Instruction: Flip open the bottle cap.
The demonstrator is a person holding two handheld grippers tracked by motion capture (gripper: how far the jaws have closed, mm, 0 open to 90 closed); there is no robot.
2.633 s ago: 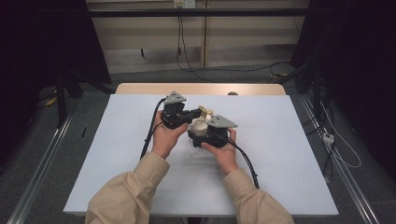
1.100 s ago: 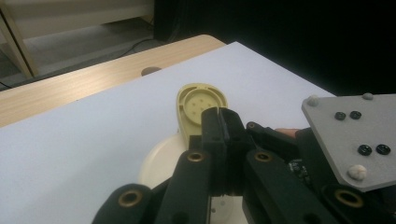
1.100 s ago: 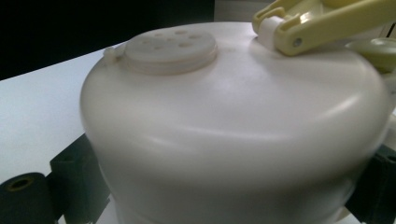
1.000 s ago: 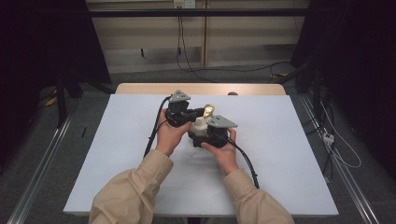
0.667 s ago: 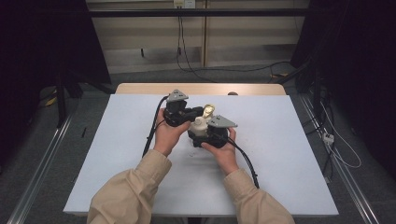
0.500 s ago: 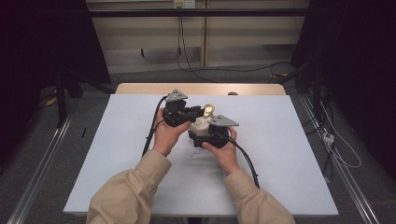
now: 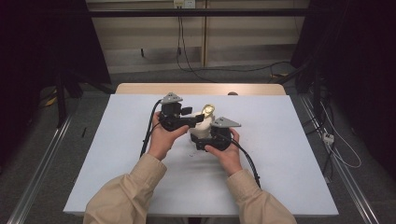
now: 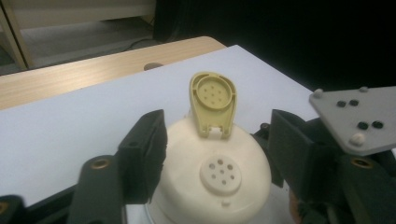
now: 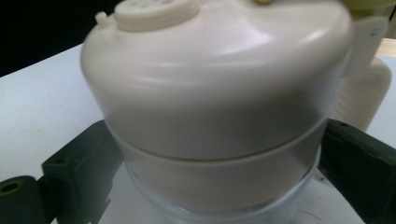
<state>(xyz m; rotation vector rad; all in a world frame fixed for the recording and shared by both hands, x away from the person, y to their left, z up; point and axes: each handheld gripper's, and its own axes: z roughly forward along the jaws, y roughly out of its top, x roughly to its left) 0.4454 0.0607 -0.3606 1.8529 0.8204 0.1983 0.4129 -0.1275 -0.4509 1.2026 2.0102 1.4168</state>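
Here the cream domed plastic shaker jar [image 8: 212, 179] sits upright, right gripper [image 7: 211, 140] clenched on its body; left gripper [image 8: 215, 154], jaws just opened, straddles its lid untouching, olive flip-cap [image 8: 213, 103] raised.

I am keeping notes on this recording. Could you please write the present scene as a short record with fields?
object: cream shaker jar on the white table
flip cap: yellow flip cap open, standing up; sprinkle holes exposed
left gripper: jaws have just been opening, apart on either side of the lid, not pressing
right gripper: jaws clamped on the jar's body
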